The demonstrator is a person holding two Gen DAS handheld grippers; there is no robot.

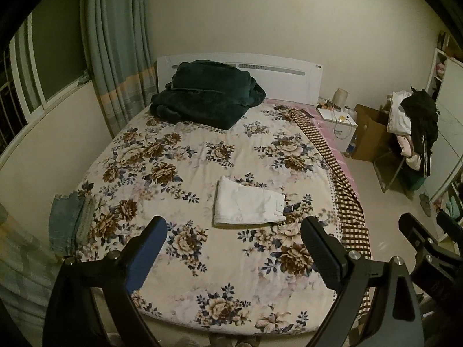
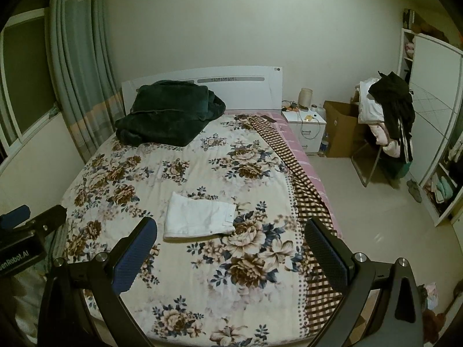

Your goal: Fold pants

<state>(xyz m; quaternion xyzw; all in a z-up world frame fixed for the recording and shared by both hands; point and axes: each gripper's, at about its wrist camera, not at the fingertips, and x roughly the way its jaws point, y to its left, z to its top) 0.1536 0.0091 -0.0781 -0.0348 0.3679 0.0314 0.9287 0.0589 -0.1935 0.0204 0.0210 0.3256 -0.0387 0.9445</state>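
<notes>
White pants (image 1: 247, 205) lie folded into a flat rectangle on the floral bedspread (image 1: 202, 150), near the middle of the bed; they also show in the right wrist view (image 2: 199, 217). My left gripper (image 1: 233, 231) is open and empty, held above the near end of the bed, short of the pants. My right gripper (image 2: 231, 232) is open and empty too, beside the left one, also short of the pants. The right gripper shows at the right edge of the left wrist view (image 1: 428, 231).
A dark green blanket (image 1: 202, 95) is heaped at the headboard. Folded jeans (image 1: 69, 222) lie at the bed's left edge. A checked brown cloth (image 1: 332, 159) runs down the right edge. A nightstand (image 2: 306, 127), cardboard box (image 2: 341, 127) and clothes-laden chair (image 2: 385, 121) stand right.
</notes>
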